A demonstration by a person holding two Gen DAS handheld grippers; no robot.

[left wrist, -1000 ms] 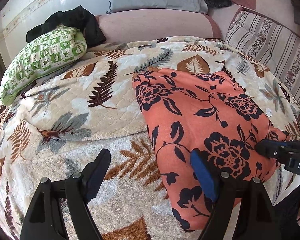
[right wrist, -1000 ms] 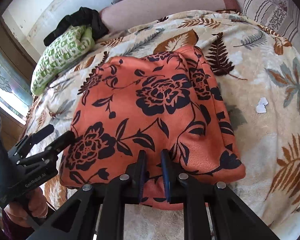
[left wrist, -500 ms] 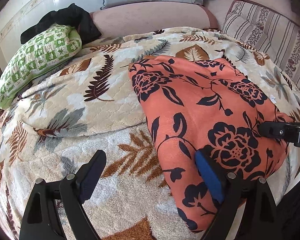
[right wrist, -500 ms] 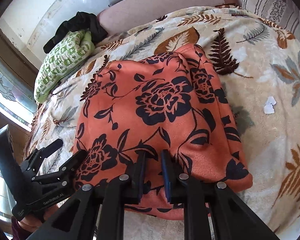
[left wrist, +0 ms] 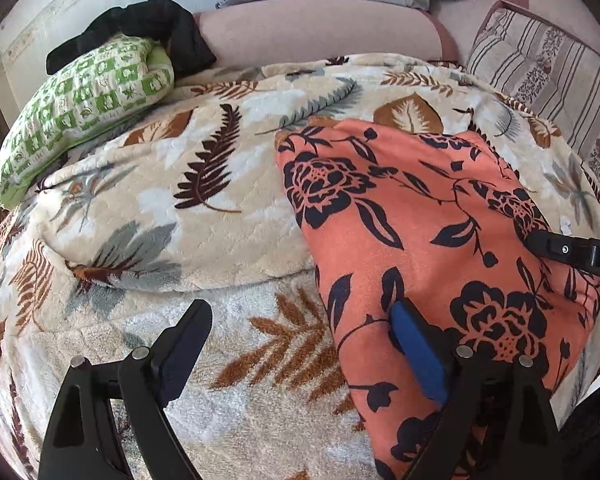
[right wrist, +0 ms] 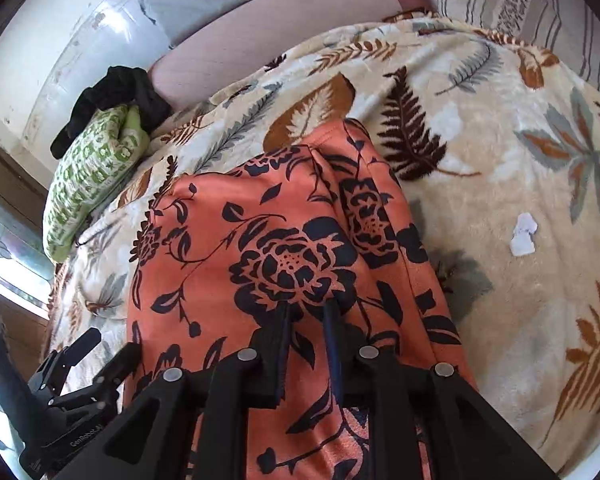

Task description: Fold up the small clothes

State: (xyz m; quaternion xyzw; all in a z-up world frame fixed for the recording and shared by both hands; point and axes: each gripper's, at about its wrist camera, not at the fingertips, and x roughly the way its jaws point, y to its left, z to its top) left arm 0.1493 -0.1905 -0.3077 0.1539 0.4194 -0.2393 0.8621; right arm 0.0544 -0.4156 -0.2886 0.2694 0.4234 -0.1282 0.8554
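Observation:
An orange garment (left wrist: 420, 232) with black flowers lies spread on a leaf-print blanket (left wrist: 204, 208); it also fills the middle of the right wrist view (right wrist: 284, 248). My left gripper (left wrist: 300, 332) is open, with its right finger over the garment's near left edge and its left finger over the blanket. My right gripper (right wrist: 306, 320) is shut on the garment's near edge and holds that edge lifted off the blanket. The right gripper's tip shows at the right edge of the left wrist view (left wrist: 572, 250). The left gripper shows at the lower left of the right wrist view (right wrist: 88, 364).
A green patterned pillow (left wrist: 80, 108) with a black garment (left wrist: 140, 28) on it lies at the far left. A pink bolster (left wrist: 312, 36) and a striped cushion (left wrist: 548, 68) line the back. A small white scrap (right wrist: 522, 236) lies on the blanket to the right.
My right gripper has lifted the garment's near edge and carried it forward, so the cloth now drapes over its fingers. My left gripper has shifted slightly and stayed open.

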